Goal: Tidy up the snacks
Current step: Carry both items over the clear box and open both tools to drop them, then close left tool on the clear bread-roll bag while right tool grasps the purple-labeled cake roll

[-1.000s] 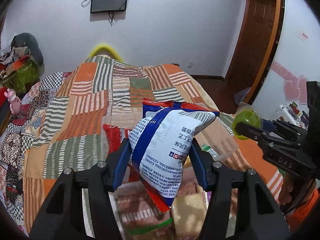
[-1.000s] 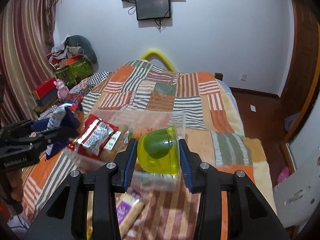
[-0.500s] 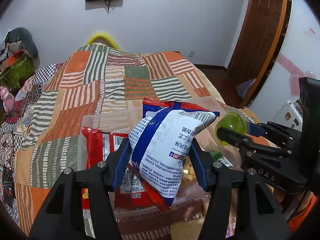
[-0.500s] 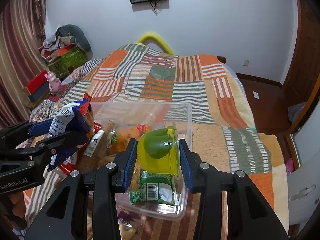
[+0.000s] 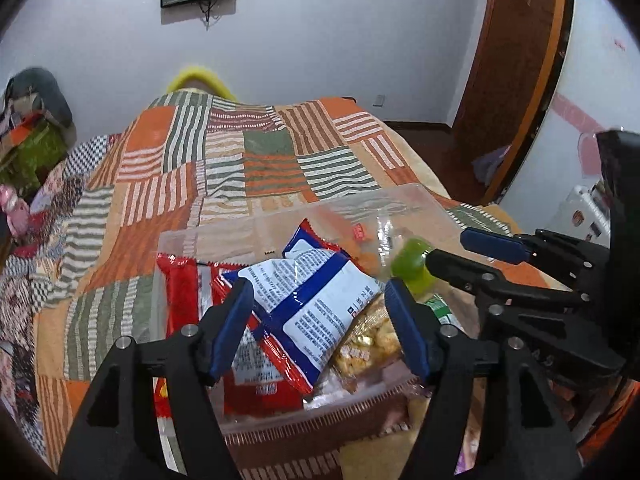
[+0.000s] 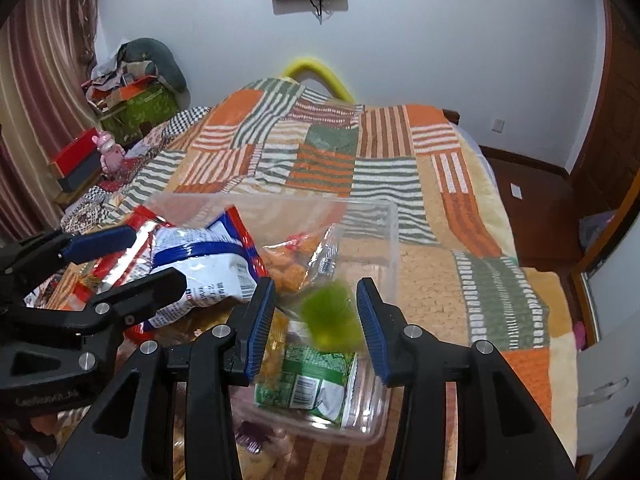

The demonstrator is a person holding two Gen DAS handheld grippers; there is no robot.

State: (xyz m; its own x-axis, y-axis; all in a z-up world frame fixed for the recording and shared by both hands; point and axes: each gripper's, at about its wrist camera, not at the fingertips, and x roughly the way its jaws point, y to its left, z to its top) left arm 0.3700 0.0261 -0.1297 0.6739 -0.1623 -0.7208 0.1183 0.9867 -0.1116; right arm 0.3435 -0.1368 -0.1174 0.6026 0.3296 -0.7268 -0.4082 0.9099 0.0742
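A clear plastic bin (image 5: 400, 200) (image 6: 390, 240) sits on the patchwork bed. My left gripper (image 5: 320, 328) is open just above it; the blue-and-white snack bag (image 5: 308, 296) (image 6: 200, 264) lies loose between the jaws on a red packet (image 5: 184, 300) in the bin. My right gripper (image 6: 316, 320) is open over the bin's right end; the green-yellow jelly cup (image 6: 330, 314) (image 5: 412, 266), blurred, is free between the jaws above a green packet (image 6: 308, 376). An orange snack bag (image 6: 288, 264) lies in the middle.
Loose snacks lie on the bed in front of the bin (image 6: 256, 444). The striped patchwork blanket (image 6: 320, 152) stretches beyond. Clutter and boxes (image 6: 132, 96) stand at far left; a wooden door (image 5: 516, 60) at right.
Both grippers lowered over the bin and opened. The blue-and-white bag dropped onto the red packet; the jelly cup left the right jaws and is falling into the bin.
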